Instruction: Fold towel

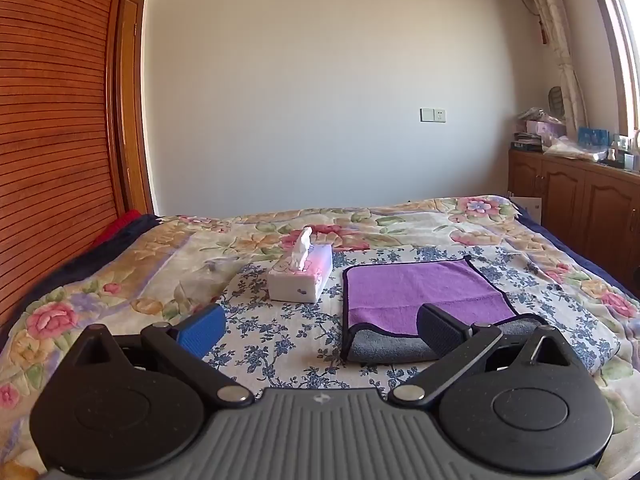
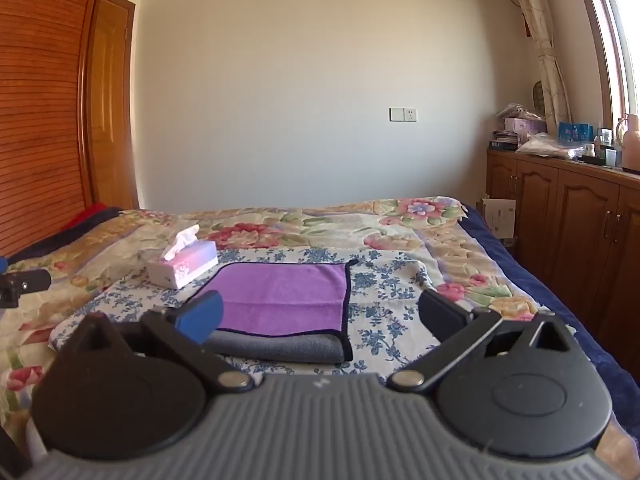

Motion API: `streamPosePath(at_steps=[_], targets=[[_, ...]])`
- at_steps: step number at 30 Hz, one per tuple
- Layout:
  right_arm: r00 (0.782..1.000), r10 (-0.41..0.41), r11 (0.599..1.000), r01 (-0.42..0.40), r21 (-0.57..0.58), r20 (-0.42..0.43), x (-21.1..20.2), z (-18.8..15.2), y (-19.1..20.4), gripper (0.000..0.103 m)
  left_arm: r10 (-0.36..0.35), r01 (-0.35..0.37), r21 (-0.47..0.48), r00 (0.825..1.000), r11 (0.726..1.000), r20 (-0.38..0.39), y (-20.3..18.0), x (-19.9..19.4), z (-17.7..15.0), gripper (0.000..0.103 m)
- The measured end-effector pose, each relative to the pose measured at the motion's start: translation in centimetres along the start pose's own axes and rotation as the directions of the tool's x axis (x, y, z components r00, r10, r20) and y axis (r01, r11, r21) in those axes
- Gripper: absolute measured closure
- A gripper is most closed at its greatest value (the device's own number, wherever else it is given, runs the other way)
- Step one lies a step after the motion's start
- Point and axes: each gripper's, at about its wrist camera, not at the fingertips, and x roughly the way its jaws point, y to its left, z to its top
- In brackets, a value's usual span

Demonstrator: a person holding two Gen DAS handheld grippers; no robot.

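Towel (image 1: 424, 292) lies flat on the blue-flowered cloth (image 1: 280, 328) spread over the bed, purple face up with a dark-edged grey band turned out along the edge nearest me. I take the tissue box (image 1: 300, 276) as my landmark: the towel sits just to the right of it, close but not touching, and reaches a little nearer to me than the box does.

My left gripper (image 1: 320, 324) hangs above the cloth with its jaws spread wide and nothing between them; in its own view the towel lies ahead and to the right, and the dark pad covers part of the grey band. My right gripper (image 2: 320, 316) is equally wide apart and empty; in the right wrist view the towel (image 2: 284, 300) sits ahead and slightly left, its near edge running across the view.

Seen from either gripper, the towel's long axis seems to run left to right, though the fisheye makes that hard to be sure of. Both grippers look about equally near, the left toward the box-side corner and the right toward the far-from-box corner. I judge the next move to be pinching those two near corners and carrying them away from me.
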Motion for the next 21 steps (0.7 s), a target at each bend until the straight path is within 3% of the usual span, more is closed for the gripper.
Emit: streamPosePath(at_steps=[21], targets=[[1.000,-0.001,1.000,0.001,-0.001,-0.001,0.01,-0.01,-0.01,0.000,0.004,-0.004,0.009,1.000,1.000,0.006,-0.02,-0.01,-0.03,0.000]])
